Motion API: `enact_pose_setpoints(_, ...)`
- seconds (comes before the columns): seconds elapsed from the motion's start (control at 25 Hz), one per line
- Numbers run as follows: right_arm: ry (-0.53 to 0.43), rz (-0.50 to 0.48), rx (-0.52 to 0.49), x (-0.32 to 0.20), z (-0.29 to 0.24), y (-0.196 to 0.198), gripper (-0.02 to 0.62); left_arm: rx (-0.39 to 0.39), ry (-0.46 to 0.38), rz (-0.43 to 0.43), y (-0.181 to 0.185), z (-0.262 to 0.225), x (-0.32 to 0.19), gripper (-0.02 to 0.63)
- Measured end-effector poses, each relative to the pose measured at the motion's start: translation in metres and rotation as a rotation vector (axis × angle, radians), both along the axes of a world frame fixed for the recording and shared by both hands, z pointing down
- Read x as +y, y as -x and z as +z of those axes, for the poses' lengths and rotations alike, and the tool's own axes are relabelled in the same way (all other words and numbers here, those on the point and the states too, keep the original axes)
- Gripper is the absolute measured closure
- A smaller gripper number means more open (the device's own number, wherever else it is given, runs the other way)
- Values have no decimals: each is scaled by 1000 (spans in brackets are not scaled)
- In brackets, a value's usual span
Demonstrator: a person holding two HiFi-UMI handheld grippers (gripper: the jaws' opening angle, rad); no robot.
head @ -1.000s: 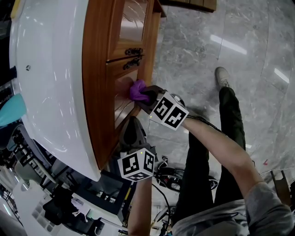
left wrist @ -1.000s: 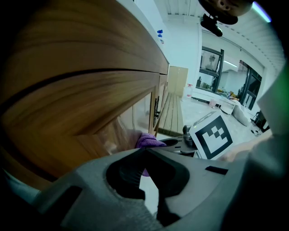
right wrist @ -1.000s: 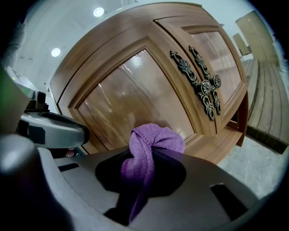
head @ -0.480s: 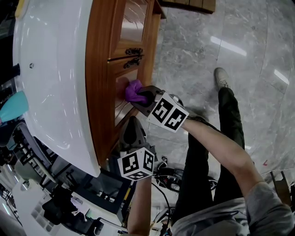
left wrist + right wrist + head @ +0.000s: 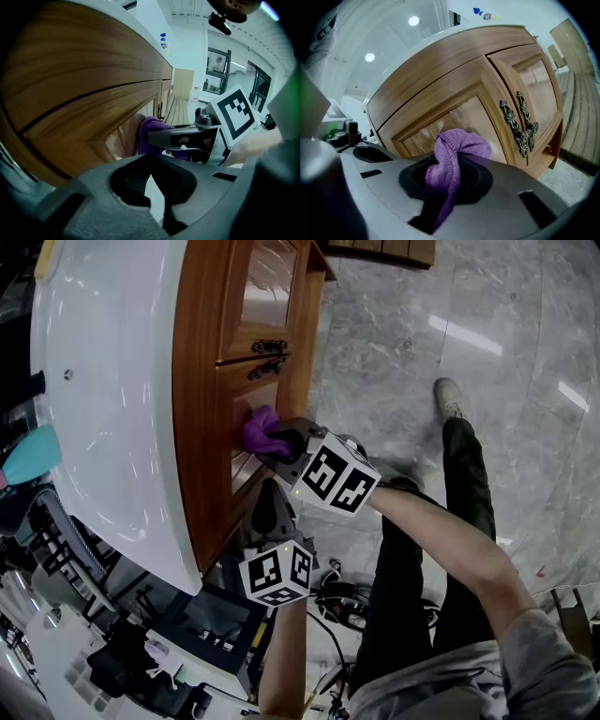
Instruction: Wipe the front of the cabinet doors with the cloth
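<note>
In the head view a purple cloth [image 5: 260, 430] is pressed against the glass panel of the nearer wooden cabinet door [image 5: 211, 427], below the two dark ornate handles [image 5: 267, 357]. My right gripper [image 5: 281, 440] is shut on the cloth, its marker cube just behind. The right gripper view shows the cloth [image 5: 459, 145] bunched between the jaws of the right gripper [image 5: 450, 180], the door panel [image 5: 454, 117] right in front and the handles [image 5: 520, 126] to the right. My left gripper [image 5: 267, 507] hangs lower, near the door's bottom edge, shut and holding nothing. The left gripper view looks past the left gripper [image 5: 152, 180] to the cloth [image 5: 152, 129].
A white countertop [image 5: 112, 409] overhangs the doors. Grey marble floor [image 5: 450, 315] spreads to the right, with the person's leg and shoe [image 5: 452, 397] on it. Equipment, boxes and cables [image 5: 187, 634] crowd the floor at lower left, close under my left arm.
My right gripper has slid the cloth along the door panel, leftward in the head view and further from the handles. The left gripper has stayed in place.
</note>
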State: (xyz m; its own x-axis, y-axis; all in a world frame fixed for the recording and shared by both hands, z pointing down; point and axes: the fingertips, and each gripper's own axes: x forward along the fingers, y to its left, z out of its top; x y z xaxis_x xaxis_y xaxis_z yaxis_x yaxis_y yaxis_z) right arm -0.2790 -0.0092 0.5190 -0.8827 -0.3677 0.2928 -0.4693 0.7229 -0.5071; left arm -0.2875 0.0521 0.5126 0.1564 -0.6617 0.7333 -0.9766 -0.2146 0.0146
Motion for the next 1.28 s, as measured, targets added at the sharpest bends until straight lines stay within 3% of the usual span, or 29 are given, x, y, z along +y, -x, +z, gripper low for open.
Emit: enact_pose_setpoints(1.28,-129,4,-139,4,-83,-8,534,-18,14,-25,-3,3,13,598)
